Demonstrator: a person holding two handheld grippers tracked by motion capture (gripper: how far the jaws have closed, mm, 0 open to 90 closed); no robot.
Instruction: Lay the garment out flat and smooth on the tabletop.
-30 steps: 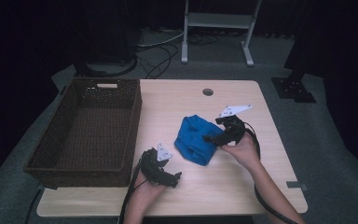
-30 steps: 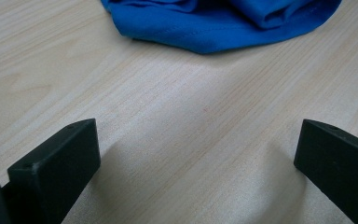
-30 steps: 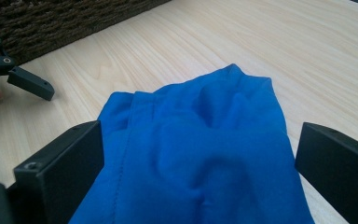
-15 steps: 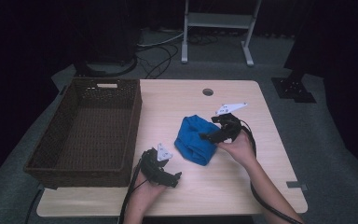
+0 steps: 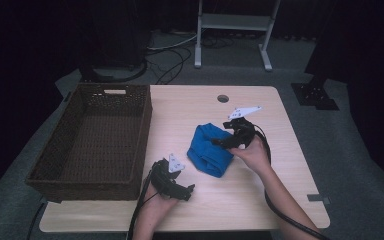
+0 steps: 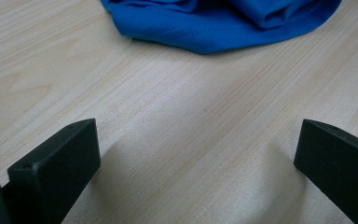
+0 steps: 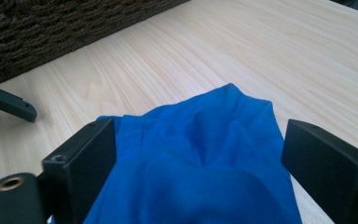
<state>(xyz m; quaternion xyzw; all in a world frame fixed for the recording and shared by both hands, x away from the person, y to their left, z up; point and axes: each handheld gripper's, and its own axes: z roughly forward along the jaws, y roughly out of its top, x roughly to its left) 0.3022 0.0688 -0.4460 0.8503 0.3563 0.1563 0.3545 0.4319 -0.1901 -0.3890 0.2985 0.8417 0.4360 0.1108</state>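
The high view is dim and slightly soft: the pale wooden bench point(image 5: 205, 107) is lit from above while the surrounding room falls to near black. Both gripper views are brighter and evenly lit, with soft shadows, and the nearest edges blur.

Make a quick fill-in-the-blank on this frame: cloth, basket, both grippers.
1. The crumpled cloth on the table is ____ in colour.
2. The wicker basket holds ____.
3. The cloth lies between the jaws of the ____ gripper.
4. The left gripper has its jaws ____, over bare wood.

Missing words: blue; nothing; right; open
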